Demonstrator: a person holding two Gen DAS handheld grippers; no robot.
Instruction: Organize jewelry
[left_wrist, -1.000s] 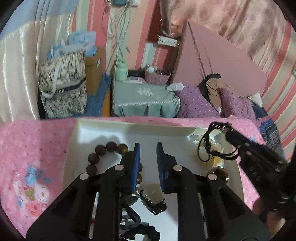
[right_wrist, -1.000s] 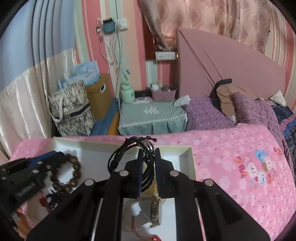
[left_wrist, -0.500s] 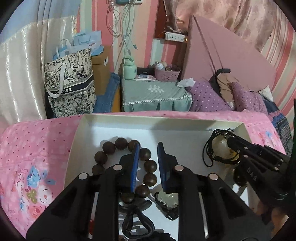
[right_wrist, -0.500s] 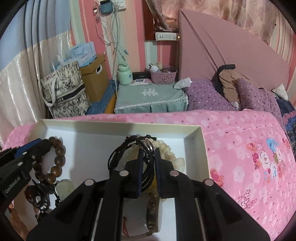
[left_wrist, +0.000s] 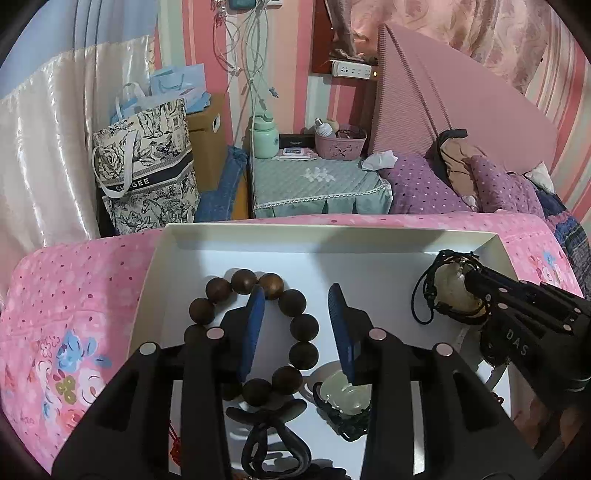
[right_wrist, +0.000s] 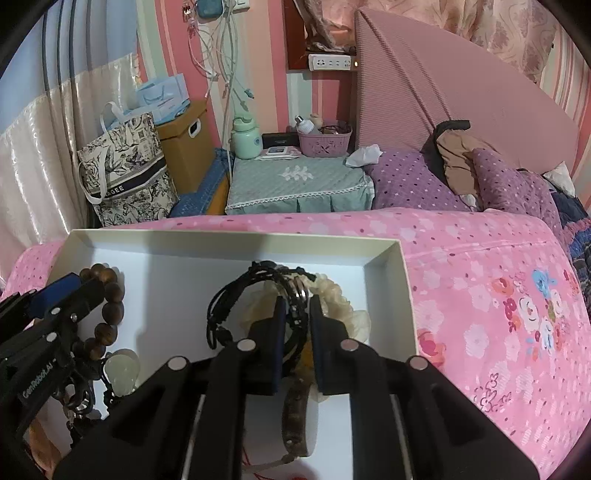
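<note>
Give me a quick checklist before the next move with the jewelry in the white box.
1. Left hand-held gripper has let go: ok, its jaws have just been opening, pads clear of the wooden bead bracelet.
2. Bead bracelet lies inside the white box: ok.
3. Right hand-held gripper grips the black cord bracelet: ok, shut on it.
4. Cord bracelet is over the box: ok, above a cream beaded piece.
5. Cord bracelet touches the box floor: cannot tell.
6. Cords free of the cream piece: cannot tell.
</note>
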